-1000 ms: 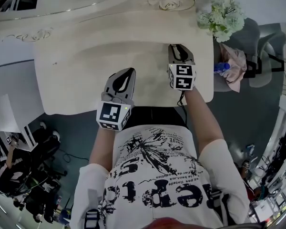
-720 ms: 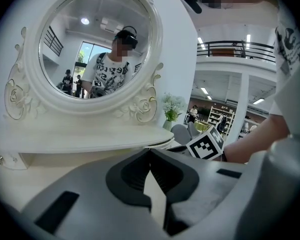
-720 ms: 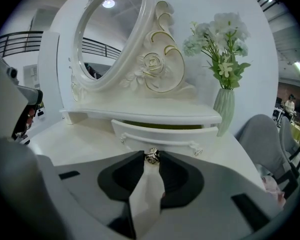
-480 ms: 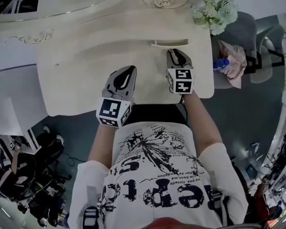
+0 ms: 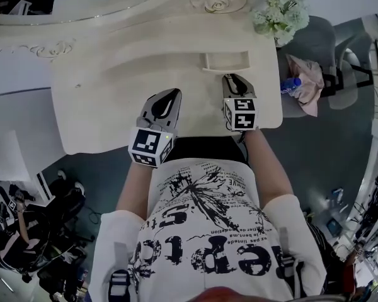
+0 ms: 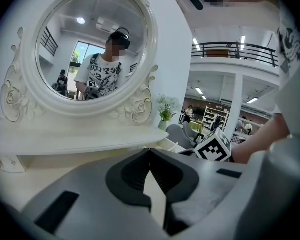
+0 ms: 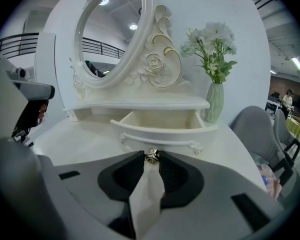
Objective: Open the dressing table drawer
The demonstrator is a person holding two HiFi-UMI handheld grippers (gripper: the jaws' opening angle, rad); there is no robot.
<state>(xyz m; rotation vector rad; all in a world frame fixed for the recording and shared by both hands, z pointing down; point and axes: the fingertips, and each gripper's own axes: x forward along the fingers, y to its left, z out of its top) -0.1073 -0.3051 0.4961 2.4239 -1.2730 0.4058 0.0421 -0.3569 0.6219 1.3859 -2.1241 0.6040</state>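
A cream-white dressing table [image 5: 94, 106] fills the upper half of the head view, and both tools are over its top, near the lower edge. The shallow cream-white drawer [image 5: 225, 61] sits just right of centre in that view. It stands partly out of the low shelf under the mirror, so its bare inside shows from above. In the right gripper view the drawer [image 7: 162, 120] lies across the middle of the frame, with its curved front facing the camera.

The right tool [image 5: 237, 78] points up the frame at the drawer front. Its jaws are closed on the small round metal knob [image 7: 151, 156] at the centre of that front, with a pad on each side of it.

The left tool [image 5: 170, 94] is to the left of the right tool, apart from it and away from the drawer. In the left gripper view the left tool [image 6: 150, 150] has its jaw tips together and grips nothing.

An oval mirror in a carved white frame [image 7: 112, 31] rises behind the drawer. A pale green vase of white flowers [image 7: 214, 100] stands on the table at the right end of the shelf. In the head view a grey chair [image 5: 315, 46] stands beyond the table's right edge.
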